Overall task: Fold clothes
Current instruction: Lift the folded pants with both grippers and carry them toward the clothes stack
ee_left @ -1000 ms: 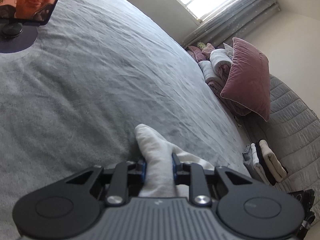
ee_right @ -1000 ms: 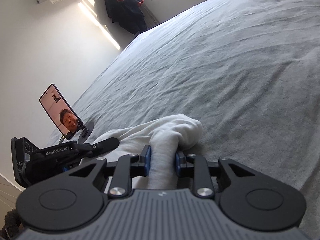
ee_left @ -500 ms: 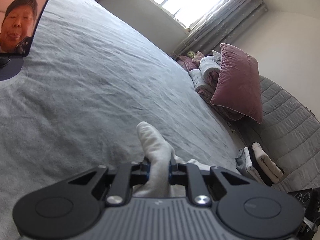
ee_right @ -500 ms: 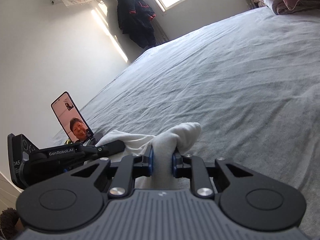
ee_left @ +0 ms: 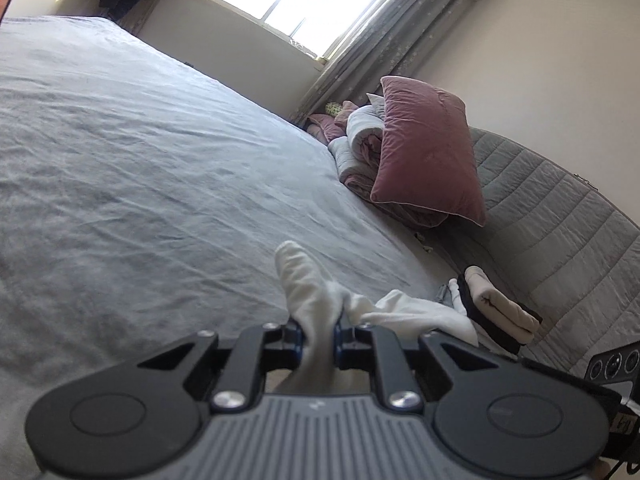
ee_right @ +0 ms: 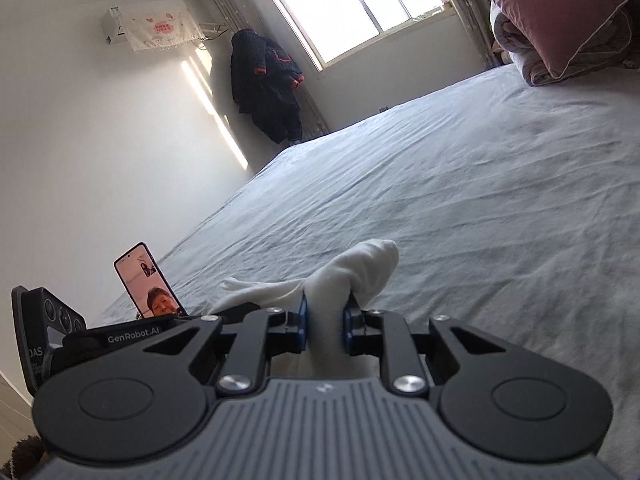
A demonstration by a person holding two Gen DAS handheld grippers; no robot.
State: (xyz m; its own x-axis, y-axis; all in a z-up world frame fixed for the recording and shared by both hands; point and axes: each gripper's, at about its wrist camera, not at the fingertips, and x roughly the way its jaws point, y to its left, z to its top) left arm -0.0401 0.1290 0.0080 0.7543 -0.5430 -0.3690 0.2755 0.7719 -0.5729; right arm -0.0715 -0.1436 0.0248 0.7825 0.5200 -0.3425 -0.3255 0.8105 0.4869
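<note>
Garment, white (ee_left: 310, 300): soft, light, limp knit; bunches and sags between holds. Lifted above grey bed (ee_left: 140, 184). Left gripper (ee_left: 318, 334) and right gripper (ee_right: 325, 322) fingers narrow, each pinching a gathered edge; corners look the best hold.

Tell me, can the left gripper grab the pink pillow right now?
Probably not. The left gripper is shut on the white cloth, so it has no free jaws, and the pink pillow sits far across the grey bed.

A wide grey bed sheet (ee_left: 168, 168) covers the bed. A pink velvet pillow (ee_left: 424, 148) leans on rolled quilts (ee_left: 356, 140). A phone (ee_right: 144, 284) stands at the bed edge. A dark coat (ee_right: 266, 84) hangs near the window (ee_right: 352, 4).
</note>
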